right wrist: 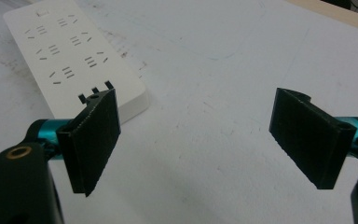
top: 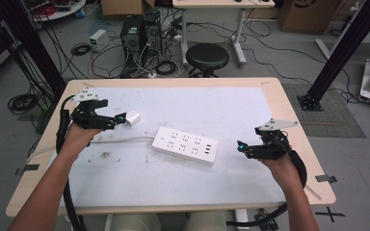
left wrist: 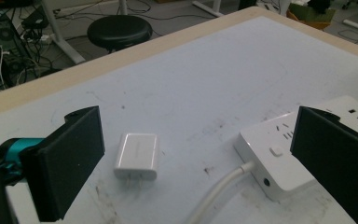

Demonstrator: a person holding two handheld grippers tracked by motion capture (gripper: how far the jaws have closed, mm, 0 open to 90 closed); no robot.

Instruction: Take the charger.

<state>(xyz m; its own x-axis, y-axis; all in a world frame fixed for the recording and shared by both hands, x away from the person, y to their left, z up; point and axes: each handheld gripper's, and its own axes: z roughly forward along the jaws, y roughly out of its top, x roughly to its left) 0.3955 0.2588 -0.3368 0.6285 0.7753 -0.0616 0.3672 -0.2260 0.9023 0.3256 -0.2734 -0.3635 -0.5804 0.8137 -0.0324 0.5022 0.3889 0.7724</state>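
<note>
No lettering seems readable on anything here.

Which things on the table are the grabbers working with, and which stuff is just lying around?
In the job:
- white charger plug, between the open left gripper jaws, untouched
- white power strip with its cord
- right gripper, open beside the strip

Just lying about:
- black stool
- floor cables
- cardboard boxes

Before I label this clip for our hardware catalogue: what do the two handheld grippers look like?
Both the left gripper and the right gripper are black, with flat black jaw pads on teal mounts, a grey three-cornered plate on top and a thick black cable trailing back. The forearms are bare.
</note>
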